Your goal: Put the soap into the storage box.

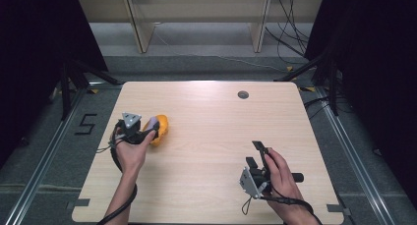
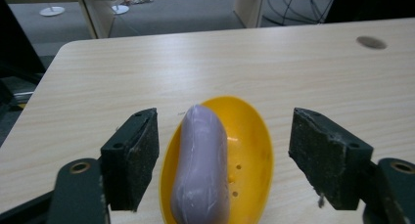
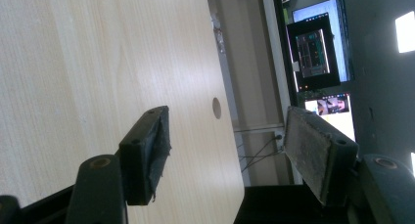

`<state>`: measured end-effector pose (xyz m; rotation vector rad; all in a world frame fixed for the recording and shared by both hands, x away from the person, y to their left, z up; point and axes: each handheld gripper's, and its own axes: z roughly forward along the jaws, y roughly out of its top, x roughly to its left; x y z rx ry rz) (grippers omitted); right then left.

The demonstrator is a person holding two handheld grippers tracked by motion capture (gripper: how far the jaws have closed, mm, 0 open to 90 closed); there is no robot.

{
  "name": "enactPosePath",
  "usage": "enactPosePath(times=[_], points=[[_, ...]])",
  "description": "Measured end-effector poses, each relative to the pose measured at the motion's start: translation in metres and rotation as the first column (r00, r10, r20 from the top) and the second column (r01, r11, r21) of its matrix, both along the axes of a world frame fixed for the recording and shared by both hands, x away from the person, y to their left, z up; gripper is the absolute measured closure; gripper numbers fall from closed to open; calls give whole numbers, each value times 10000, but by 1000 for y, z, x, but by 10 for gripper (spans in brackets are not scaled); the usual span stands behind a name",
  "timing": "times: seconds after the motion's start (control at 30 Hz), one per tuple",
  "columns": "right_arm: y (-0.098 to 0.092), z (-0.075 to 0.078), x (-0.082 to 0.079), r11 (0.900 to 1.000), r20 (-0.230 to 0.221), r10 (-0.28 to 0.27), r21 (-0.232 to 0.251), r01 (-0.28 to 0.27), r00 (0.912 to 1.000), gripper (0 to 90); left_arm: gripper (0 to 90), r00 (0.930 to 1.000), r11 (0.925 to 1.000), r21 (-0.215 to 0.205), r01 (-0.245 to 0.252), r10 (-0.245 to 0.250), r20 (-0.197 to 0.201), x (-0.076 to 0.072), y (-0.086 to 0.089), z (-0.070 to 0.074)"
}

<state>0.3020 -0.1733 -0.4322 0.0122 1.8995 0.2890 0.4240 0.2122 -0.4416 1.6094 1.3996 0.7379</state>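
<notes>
Wooden table [image 1: 211, 136]: carrying a yellow oval dish [image 2: 247, 145] near its left edge, with a lilac soap bar [image 2: 203, 165] lying lengthwise inside it. Left gripper [image 1: 147, 129]: hovering at the dish, jaws spread wide on either side of it, pads [image 2: 132, 158] touching neither dish nor soap. Right gripper [image 1: 259, 154]: being held over the table's near right area, rolled sideways, jaws standing apart and grasping nothing. Grommet hole [image 1: 243, 94]: sitting near the far edge.

Soap [image 2: 201, 170] & yellow dish [image 2: 249, 150] cut off btm; monitors [image 3: 320, 53] prob blurred.
</notes>
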Motion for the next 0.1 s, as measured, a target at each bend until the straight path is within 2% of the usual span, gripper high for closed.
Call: enactPosePath(times=[0.1], points=[[0,0,0,10000,-25,-7,3,7,10000,349,259,9990,9992,-320,256,-267,-349,2,14,14]])
